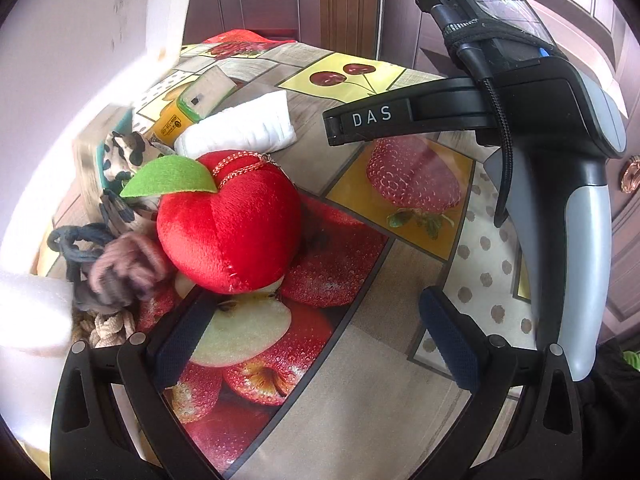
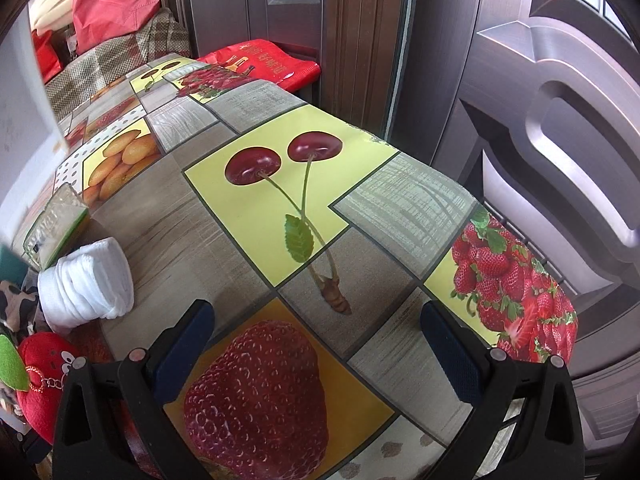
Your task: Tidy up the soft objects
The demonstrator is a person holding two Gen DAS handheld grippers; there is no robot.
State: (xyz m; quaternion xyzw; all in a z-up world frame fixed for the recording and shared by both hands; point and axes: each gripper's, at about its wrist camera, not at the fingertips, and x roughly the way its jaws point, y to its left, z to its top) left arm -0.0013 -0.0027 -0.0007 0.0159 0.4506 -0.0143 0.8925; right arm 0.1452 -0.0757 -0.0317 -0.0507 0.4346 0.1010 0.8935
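A red plush apple with a green felt leaf lies on the fruit-print tablecloth, just ahead and left of my open left gripper. Left of the apple lie a pinkish knotted rope bundle, a dark knotted cord and a beige rope. A rolled white cloth lies behind the apple. My right gripper is open and empty over the printed strawberry; the white roll and the apple show at its far left. The right gripper's body shows in the left wrist view.
A cow-print fabric item and a yellow box with a green-edged packet lie at the back left. White foam is at the left edge. The table edge drops to metal doors on the right. A red bag lies beyond.
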